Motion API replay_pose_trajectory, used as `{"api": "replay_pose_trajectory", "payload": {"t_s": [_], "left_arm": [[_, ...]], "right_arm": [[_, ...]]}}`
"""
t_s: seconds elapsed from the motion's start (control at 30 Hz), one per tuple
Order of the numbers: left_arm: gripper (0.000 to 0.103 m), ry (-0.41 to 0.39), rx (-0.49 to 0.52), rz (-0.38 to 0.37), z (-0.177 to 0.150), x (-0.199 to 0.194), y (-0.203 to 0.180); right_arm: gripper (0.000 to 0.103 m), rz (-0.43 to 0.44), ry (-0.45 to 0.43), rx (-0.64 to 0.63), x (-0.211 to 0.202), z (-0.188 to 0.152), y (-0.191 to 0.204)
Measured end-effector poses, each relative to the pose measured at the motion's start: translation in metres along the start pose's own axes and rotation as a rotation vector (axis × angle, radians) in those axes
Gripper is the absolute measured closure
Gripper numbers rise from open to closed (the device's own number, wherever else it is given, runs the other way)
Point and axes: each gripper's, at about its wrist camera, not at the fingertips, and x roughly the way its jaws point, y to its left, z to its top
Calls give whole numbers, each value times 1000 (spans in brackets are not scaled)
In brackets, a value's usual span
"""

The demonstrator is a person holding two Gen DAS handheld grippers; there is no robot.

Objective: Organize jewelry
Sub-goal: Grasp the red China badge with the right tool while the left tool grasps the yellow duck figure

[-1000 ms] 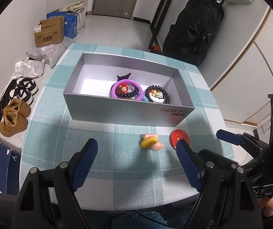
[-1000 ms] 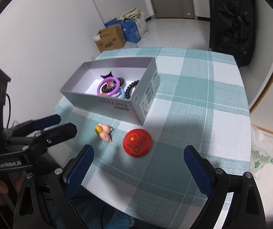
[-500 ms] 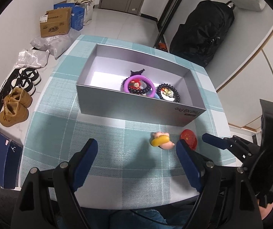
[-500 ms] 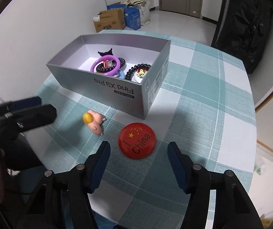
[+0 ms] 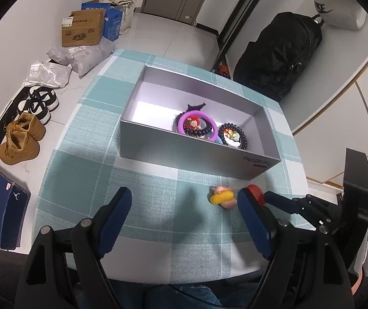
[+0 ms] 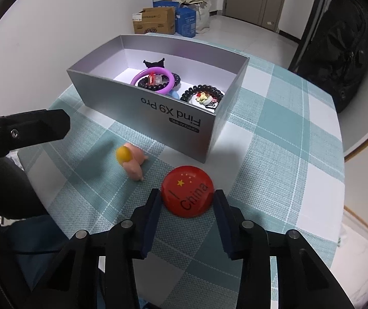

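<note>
A silver box [image 6: 158, 118] [image 5: 196, 154] stands on the checked tablecloth and holds a purple ring [image 6: 153, 79], black bead bracelets [image 6: 204, 90] and a black charm. A red round badge [image 6: 187, 191] lies in front of the box, between the fingers of my right gripper [image 6: 187, 200], whose pads touch its two sides. A pink pig figure with a yellow part [image 6: 131, 161] [image 5: 222, 197] lies left of the badge. My left gripper [image 5: 184, 206] is open and empty, hovering over the table's near edge, left of the pig.
The table [image 5: 86, 159] is small, with its near edge close under both grippers. On the floor to the left are shoes [image 5: 20, 141], bags and cardboard boxes [image 5: 83, 28]. A black backpack [image 5: 279, 54] stands behind the table.
My right gripper has moved down and forward and narrowed around the red badge. The left gripper has drawn back a little and stayed open.
</note>
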Motion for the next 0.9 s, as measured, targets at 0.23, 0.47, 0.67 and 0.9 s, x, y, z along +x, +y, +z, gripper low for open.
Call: {"api": "replay_pose_trajectory", "payload": {"t_s": [0.23, 0.47, 0.67, 0.9], "left_arm": [[22, 26, 18, -2, -2, 8, -4], [22, 47, 55, -4, -3, 11, -12], [22, 91, 104, 17, -9, 23, -24], [23, 126, 146, 67, -12, 36, -32]], "right_arm": [[64, 51, -30, 87, -8, 5, -16], [64, 91, -72, 149, -21, 8, -29], [64, 125, -125, 215, -38, 6, -47], [64, 121, -209, 234, -59, 1, -58]]}}
